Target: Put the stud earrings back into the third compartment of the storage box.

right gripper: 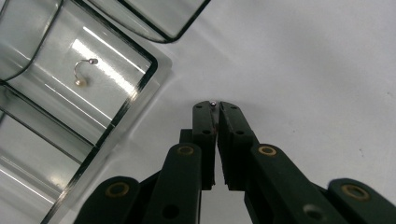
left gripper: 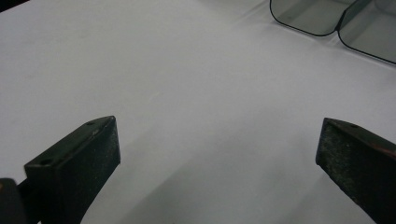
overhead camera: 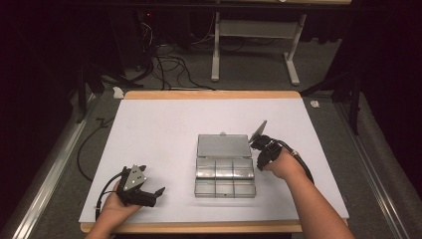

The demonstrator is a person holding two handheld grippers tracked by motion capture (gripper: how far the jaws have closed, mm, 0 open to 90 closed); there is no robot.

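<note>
One small earring point(right gripper: 213, 103) pinched at the right claw point(right gripper: 216, 105) tip; clear box point(right gripper: 93, 116) lies upper left, near. Left claw point(left gripper: 219, 154) released, lower left, idle on the tabletop point(overhead camera: 159, 129).

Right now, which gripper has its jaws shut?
The right gripper, beside the clear box: jaws pinched on a tiny metal bead. The left gripper stands wide open.

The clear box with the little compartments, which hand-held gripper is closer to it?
Right. The right hand-held gripper sits just beside the right edge of the clear box, near its open lid. The left hand-held gripper rests apart from it, out on the white table to the box's left.
</note>
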